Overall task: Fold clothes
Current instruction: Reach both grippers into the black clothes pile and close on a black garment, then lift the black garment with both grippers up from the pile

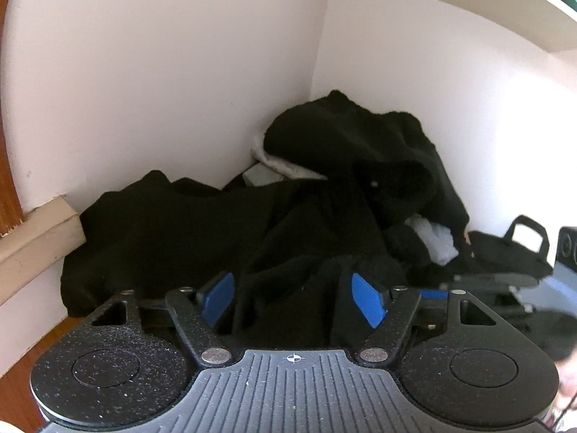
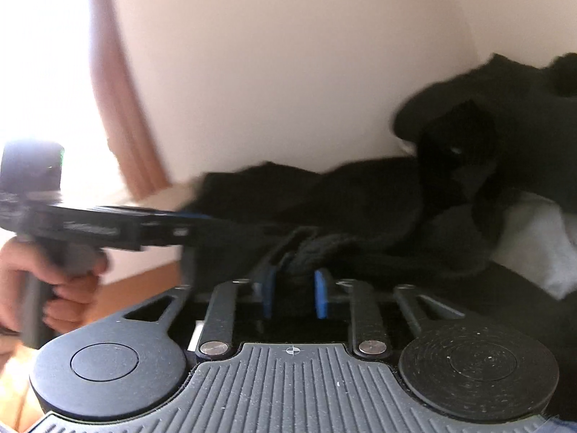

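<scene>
Right hand-held gripper [image 2: 294, 290] pinching black garment [image 2: 360, 195] edge; left hand-held gripper [image 1: 294, 299] spread, wall corner [image 1: 321, 36] beyond.

I see a wooden floor [image 1: 21, 371] running into a corner of white walls, with a pale baseboard along the left. A heap of black clothes [image 1: 202, 231] lies directly on it, piled higher toward the corner, with bits of white fabric [image 1: 285, 164] tucked among the dark folds.
</scene>
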{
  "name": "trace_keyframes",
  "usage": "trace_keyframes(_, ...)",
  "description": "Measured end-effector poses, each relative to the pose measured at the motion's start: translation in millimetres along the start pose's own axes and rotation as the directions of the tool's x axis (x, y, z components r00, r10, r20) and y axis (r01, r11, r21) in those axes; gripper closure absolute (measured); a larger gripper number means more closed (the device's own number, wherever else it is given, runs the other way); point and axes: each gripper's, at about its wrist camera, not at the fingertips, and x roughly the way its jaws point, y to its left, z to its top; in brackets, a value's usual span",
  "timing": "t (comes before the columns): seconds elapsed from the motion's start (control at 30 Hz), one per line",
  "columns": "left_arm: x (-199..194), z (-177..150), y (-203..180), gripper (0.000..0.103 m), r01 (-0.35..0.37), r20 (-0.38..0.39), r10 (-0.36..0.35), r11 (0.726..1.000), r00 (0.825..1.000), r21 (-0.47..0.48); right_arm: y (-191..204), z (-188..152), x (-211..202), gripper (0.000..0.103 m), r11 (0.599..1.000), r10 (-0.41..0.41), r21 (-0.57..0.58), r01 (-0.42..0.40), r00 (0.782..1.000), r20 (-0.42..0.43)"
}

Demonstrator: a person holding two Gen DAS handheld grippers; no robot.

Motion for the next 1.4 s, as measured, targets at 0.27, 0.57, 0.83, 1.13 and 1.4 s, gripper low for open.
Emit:
trace_keyframes(0.27, -24, 0, -15, 0.025, 0.023, -0.015, -0.023, 0.999, 1.0, 0.022, 64, -25, -8, 0.093, 0.993, 0.058, -0.101, -0.06, 0.998, -0.025)
trace_keyframes(0.57, -10, -26, -48, 0.028, 0.002, -0.104, 0.015, 0.987, 0.994, 0.162, 81, -51, -22, 0.083, 0.993, 0.022, -0.115, -0.027, 0.999, -0.038)
trace_keyframes(0.83, -18, -48, -49, 0.027, -0.013, -0.076, 0.025, 0.988, 0.997, 0.154, 56, -44, -56, 0.067, 0.983, -0.097, -0.157, 0.096, 0.995, 0.002)
trace_keyframes(1.13, -26, -51, -47, 0.08, -0.149, 0.019, 0.149, 0.967, 0.989, 0.206, 33, -40, -55, 0.064, 0.985, -0.131, -0.11, 0.134, 0.991, 0.03)
trace_keyframes(1.4, -74, -38, -20, 0.093, -0.13, 0.138, 0.121, 0.99, 0.983, 0.058, 32, -27, -58, 0.064, 0.969, -0.187, -0.153, 0.194, 0.981, 0.057)
